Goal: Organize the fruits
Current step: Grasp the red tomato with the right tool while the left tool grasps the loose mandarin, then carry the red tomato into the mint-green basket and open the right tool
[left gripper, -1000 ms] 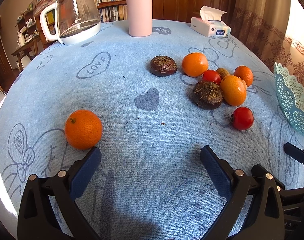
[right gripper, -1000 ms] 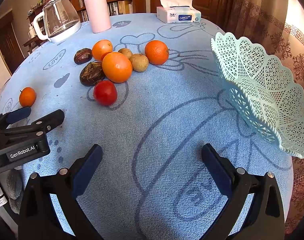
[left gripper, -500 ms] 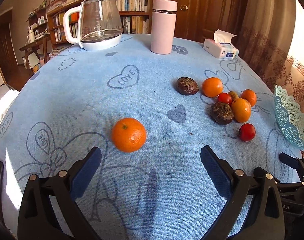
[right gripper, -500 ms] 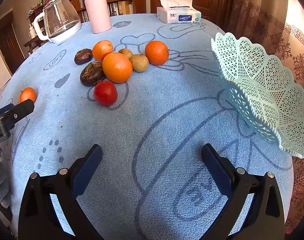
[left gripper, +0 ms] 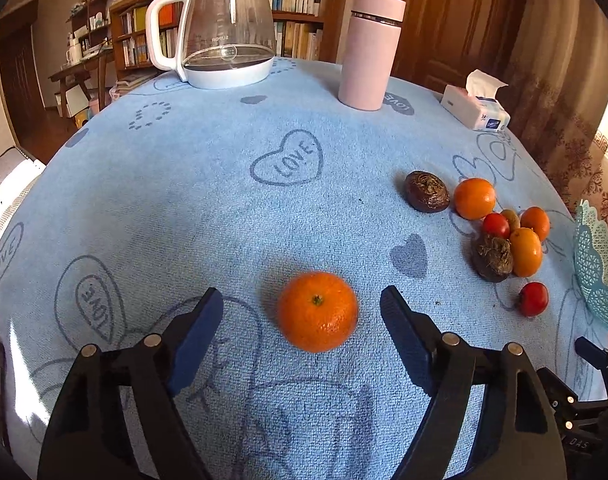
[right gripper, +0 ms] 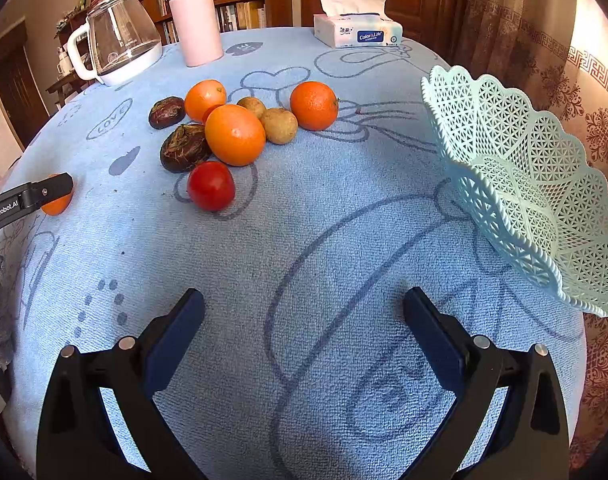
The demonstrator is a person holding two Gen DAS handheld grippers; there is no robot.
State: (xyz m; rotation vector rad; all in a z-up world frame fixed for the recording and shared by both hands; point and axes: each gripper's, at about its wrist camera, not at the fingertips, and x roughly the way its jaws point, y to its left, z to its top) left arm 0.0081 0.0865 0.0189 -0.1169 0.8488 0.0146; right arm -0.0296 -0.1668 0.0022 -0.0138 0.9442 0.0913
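A lone orange lies on the blue tablecloth between the fingers of my left gripper. Its jaws are closing, with a gap still showing on each side of the fruit. In the right wrist view that orange peeks out behind a left finger. My right gripper is open over bare cloth. Beyond it a cluster holds three oranges, a red tomato, two dark fruits and two small brown ones. A pale green lattice basket stands to the right.
A glass kettle, a pink flask and a tissue box stand along the far side of the round table. Bookshelves and a wooden door lie behind. The basket sits near the table's right edge.
The left gripper has swung left, so the lone orange went from outside its left finger to between both fingers, and the jaws have narrowed. The right gripper has stayed put.
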